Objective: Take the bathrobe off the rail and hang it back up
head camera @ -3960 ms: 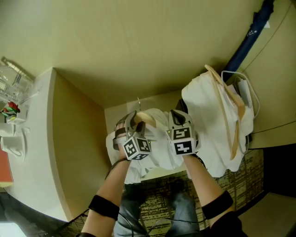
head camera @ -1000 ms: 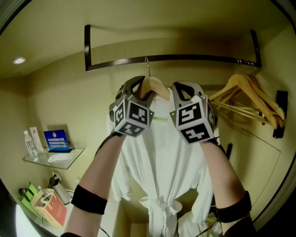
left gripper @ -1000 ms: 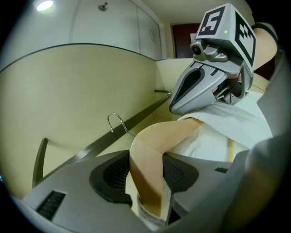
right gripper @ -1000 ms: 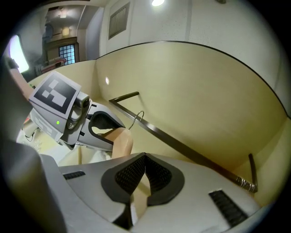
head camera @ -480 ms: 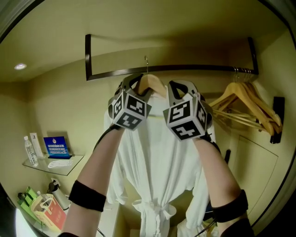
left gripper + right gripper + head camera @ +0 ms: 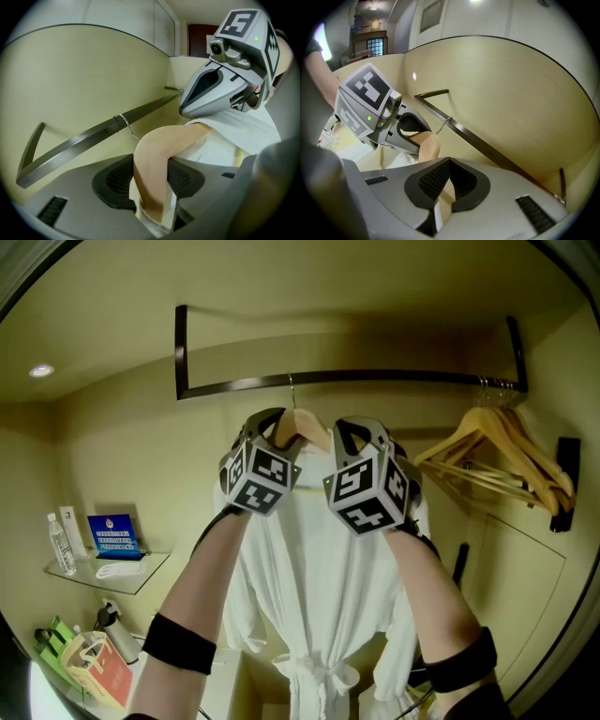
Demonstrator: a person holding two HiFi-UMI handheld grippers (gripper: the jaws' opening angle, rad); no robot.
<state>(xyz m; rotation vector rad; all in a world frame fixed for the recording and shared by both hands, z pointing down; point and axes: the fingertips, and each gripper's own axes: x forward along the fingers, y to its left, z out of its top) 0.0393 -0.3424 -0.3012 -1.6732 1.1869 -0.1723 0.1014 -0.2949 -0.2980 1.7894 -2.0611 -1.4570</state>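
Both grippers are clamped on the wooden hanger (image 6: 307, 425). The left gripper (image 6: 278, 427) grips one shoulder of it through a fold of white cloth. The right gripper (image 6: 354, 439) has its jaws almost together on the other shoulder, with wood and cloth pinched between the pads. The white bathrobe (image 6: 319, 568) hangs from this hanger between the two forearms, belt tied at the front. The hanger's wire hook (image 6: 292, 386) meets the dark rail (image 6: 394, 377); whether it bears weight there cannot be told.

Readable writing: none. Each gripper cube shows black-and-white square markers only. A blue card (image 6: 112, 531) on the glass shelf (image 6: 94, 575) carries print too small to read.

The space is a cream-walled closet recess with a ceiling spotlight (image 6: 40, 371). Empty wooden hangers (image 6: 497, 442) hang at the rail's right end. A clear bottle (image 6: 61, 542) stands on the shelf.

Both arms are raised, and the grippers point upward toward the rail, side by side.
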